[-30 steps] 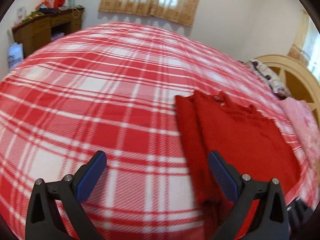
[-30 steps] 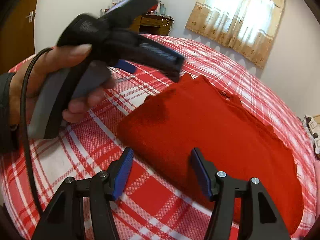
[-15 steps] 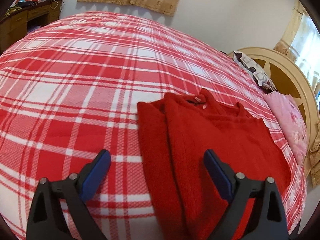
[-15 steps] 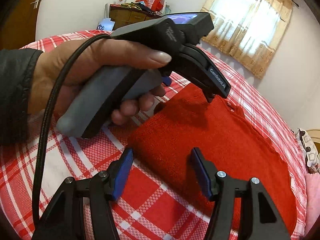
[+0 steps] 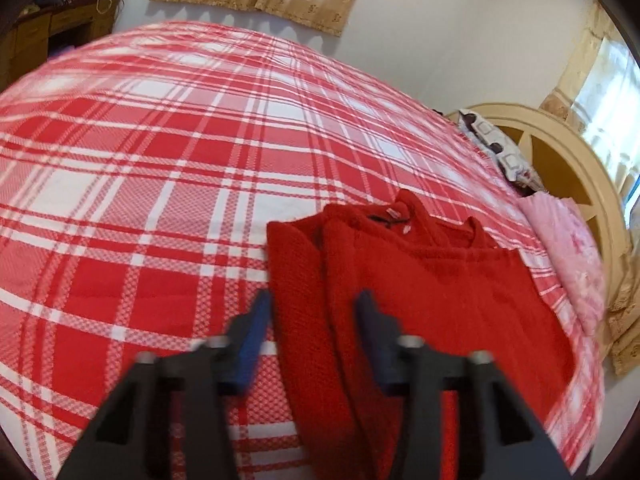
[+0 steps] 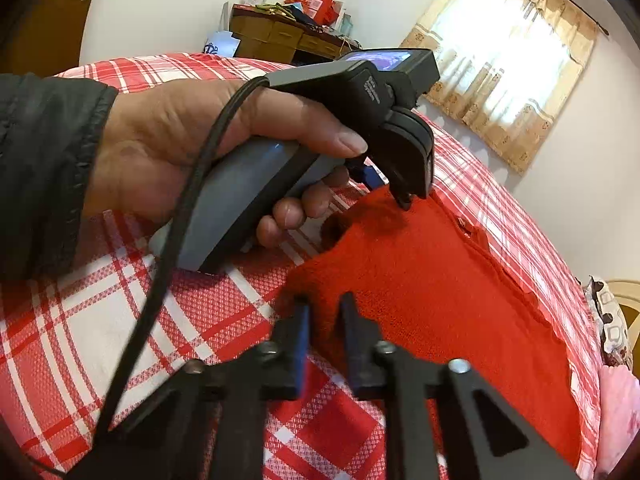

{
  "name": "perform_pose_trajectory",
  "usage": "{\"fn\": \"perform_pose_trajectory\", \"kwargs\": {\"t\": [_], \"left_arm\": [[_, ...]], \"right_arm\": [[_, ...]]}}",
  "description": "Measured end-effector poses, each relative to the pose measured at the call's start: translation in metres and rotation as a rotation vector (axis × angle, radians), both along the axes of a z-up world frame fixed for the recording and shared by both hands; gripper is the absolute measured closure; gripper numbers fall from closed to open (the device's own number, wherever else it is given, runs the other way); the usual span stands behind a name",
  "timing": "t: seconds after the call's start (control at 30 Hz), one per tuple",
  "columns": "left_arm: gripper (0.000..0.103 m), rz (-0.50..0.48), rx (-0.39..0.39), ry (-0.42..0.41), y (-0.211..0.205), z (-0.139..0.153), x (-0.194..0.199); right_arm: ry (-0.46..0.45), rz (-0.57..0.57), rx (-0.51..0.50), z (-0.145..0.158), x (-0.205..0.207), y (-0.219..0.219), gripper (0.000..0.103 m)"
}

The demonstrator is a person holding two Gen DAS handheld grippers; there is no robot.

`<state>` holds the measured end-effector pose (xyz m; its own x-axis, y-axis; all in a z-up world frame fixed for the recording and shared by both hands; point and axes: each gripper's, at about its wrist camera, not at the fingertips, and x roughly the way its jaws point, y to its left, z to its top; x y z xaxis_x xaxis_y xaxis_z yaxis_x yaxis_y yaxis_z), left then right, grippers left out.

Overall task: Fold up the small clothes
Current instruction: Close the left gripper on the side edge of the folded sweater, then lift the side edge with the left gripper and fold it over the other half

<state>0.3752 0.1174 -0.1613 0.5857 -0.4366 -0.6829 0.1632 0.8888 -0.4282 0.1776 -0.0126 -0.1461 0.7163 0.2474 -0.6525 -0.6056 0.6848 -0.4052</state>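
Observation:
A red knit sweater lies partly folded on the plaid bedspread, its sleeve side folded in along its left edge. My left gripper is half closed, its jaws either side of that folded left edge. In the right wrist view the sweater fills the middle. My right gripper has its jaws nearly together around the sweater's near corner. The left gripper's body, held in a hand, sits over the sweater's far left edge there.
A wooden headboard and a pink pillow are at the right. A patterned pillow lies beyond. A wooden dresser with clutter stands by the far wall. Curtained windows are behind the bed.
Both grippers have moved in onto the sweater and narrowed from wide open. The left one now straddles the folded left edge; the right one closes on the near corner.

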Motion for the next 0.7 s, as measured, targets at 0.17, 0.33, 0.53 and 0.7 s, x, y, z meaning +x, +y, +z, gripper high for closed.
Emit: {"fn": "perform_pose_trajectory", "kwargs": {"t": [0.17, 0.33, 0.53, 0.7], "left_arm": [[0.091, -0.012, -0.050, 0.008, 0.005, 0.001, 0.000], [0.092, -0.011, -0.091, 0.036, 0.008, 0.004, 0.002], [0.093, 0.012, -0.152, 0.052, 0.007, 0.015, 0.003], [0.093, -0.005, -0.160, 0.026, -0.005, 0.033, 0.002]], "right_arm": [[0.010, -0.017, 0.065, 0.014, -0.004, -0.014, 0.095], [0.019, -0.023, 0.109, 0.025, -0.006, -0.030, 0.095], [0.015, -0.058, 0.184, 0.040, -0.003, -0.057, 0.096], [0.019, -0.087, 0.225, 0.046, -0.001, -0.072, 0.096]]}}
